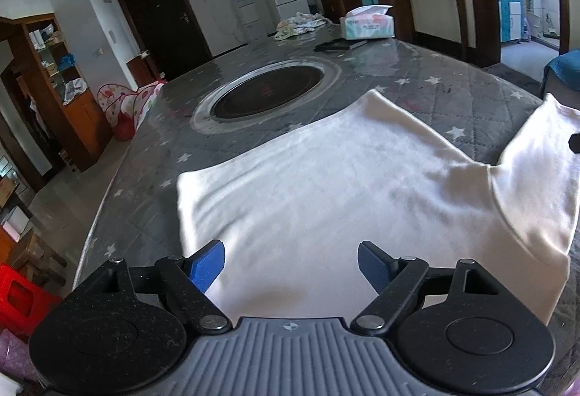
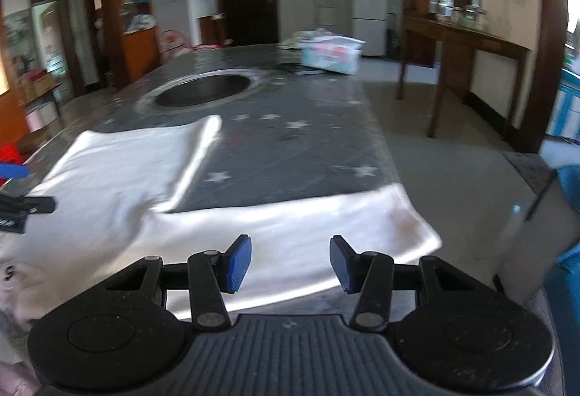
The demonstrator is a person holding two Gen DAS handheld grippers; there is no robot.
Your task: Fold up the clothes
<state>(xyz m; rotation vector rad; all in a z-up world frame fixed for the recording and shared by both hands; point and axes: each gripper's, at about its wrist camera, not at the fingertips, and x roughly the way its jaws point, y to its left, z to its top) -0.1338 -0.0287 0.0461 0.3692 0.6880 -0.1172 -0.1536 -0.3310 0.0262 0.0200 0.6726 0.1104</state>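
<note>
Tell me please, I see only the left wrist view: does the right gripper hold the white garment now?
Observer: No. The right gripper is open; its fingers stand over one sleeve of the white garment, with nothing pinched between them.
Operator: Where does that sleeve end?
Observer: At the right edge of the table, near its front corner. The tip seems to hang slightly past the edge, with bare floor beyond it.
</note>
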